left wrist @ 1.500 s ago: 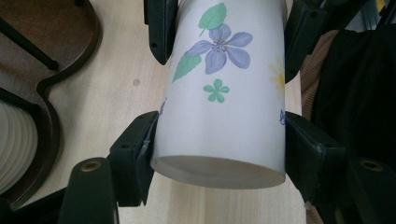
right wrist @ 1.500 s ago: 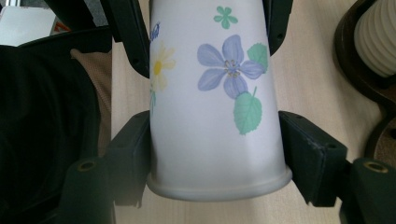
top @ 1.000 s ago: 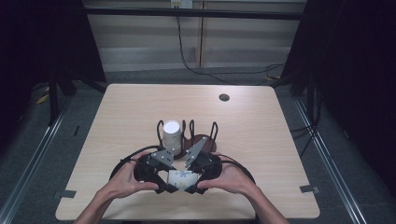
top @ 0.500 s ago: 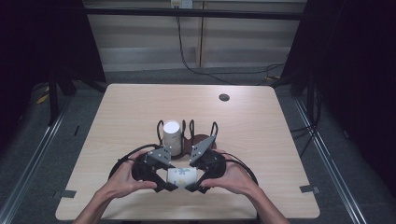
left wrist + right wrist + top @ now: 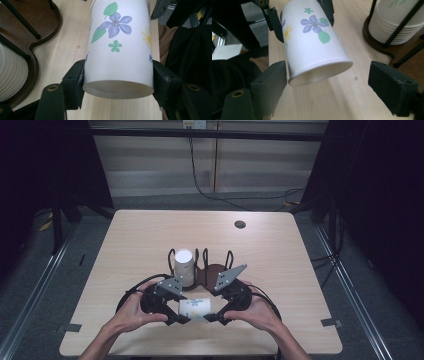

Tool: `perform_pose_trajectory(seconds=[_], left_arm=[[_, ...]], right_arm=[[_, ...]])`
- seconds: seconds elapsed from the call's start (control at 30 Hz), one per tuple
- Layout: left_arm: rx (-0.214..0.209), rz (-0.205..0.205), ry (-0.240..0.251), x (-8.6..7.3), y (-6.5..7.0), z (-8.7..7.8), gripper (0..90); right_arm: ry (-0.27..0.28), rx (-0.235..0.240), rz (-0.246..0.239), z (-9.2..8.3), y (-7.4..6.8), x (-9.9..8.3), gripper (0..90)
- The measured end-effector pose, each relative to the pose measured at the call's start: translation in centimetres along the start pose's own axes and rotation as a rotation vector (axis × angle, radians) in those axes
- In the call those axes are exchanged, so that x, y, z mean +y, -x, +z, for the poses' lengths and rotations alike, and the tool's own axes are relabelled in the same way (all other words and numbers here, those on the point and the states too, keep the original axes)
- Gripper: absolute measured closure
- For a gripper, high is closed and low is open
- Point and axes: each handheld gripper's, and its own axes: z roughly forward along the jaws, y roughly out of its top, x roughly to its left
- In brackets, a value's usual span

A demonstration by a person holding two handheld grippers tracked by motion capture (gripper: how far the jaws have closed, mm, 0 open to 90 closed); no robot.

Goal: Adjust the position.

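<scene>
My left gripper (image 5: 176, 314) clamps the paper cup (image 5: 196, 307); my right gripper (image 5: 214, 316), jaws just opened wide, should back off straight.

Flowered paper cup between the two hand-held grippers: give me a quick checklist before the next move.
1. Left hand-held gripper clamped on the base end of the flowered paper cup: ok.
2. Right hand-held gripper released; its jaws have just been opening and stand apart from the cup's rim: ok.
3. Cup uncrushed: ok.
4. Cup lifted off the table: cannot tell.
5. Stack of cups upright in the cup holder: ok.
6. Holder's empty slot free: ok.
</scene>
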Motion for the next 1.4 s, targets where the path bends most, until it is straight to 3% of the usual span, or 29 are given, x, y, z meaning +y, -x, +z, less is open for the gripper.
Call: perform_pose_trajectory(seconds=[0.7,0.8,0.9,1.0,1.4], left_arm=[[0.033,-0.038,0.07,-1.2,-0.4,-1.1,36.7],[0.035,-0.04,0.09,-1.4,-0.5,-1.6,36.6],[0.038,-0.049,0.122,-1.6,-0.5,-1.9,36.6],[0.043,-0.044,0.131,-1.7,-0.5,-2.1,36.7],[0.054,-0.02,0.201,-1.7,-0.1,-2.3,36.6]], right_arm=[[0.184,-0.041,0.05,-1.1,-0.1,-1.3,14.5],[0.206,-0.039,0.055,-1.4,-0.1,-1.6,13.9],[0.262,-0.037,0.065,-1.9,-0.1,-1.8,13.9],[0.305,-0.029,0.076,-2.3,-0.1,-1.9,13.9],[0.37,-0.01,0.093,-2.0,0.0,-2.3,13.6]])
